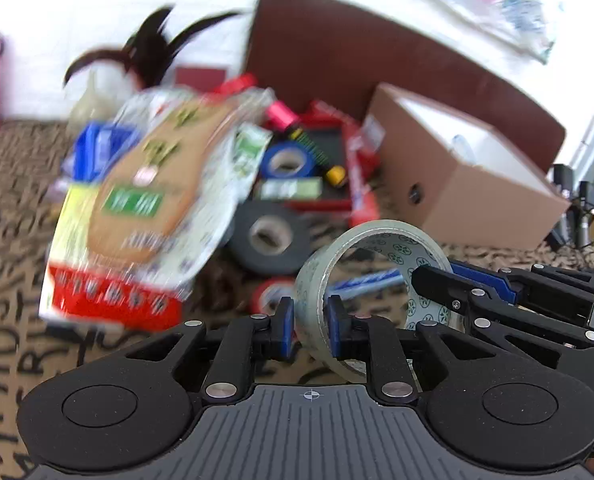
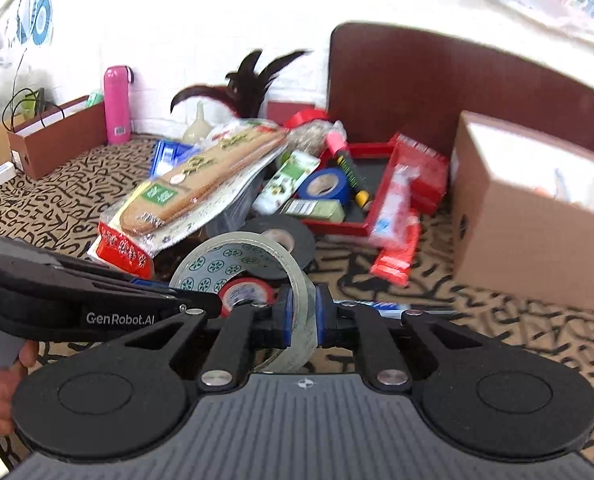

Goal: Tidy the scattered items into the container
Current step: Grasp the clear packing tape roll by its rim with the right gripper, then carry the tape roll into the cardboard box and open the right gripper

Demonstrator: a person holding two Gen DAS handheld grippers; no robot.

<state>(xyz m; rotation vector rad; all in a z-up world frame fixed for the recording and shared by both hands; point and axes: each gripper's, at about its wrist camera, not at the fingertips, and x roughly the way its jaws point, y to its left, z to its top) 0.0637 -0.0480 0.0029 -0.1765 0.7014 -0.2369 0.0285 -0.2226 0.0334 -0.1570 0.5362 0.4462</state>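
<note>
Grippers both clamp one clear tape roll [image 1: 329,280] above the patterned cloth [image 1: 9,184]: left gripper [image 1: 308,326] and right gripper [image 2: 300,316] each pinch its band. Only the right view shows a pink bottle [image 2: 117,100] sharply; cardboard box [image 2: 537,216] sits right.

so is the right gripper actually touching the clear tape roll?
Touching. The right wrist view shows the right gripper with both blue pads pressed flat on the clear tape roll, one on each side of its band, no gap.

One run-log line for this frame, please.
left tool: shut on clear tape roll | right tool: shut on same roll | cardboard box: right, open
</note>
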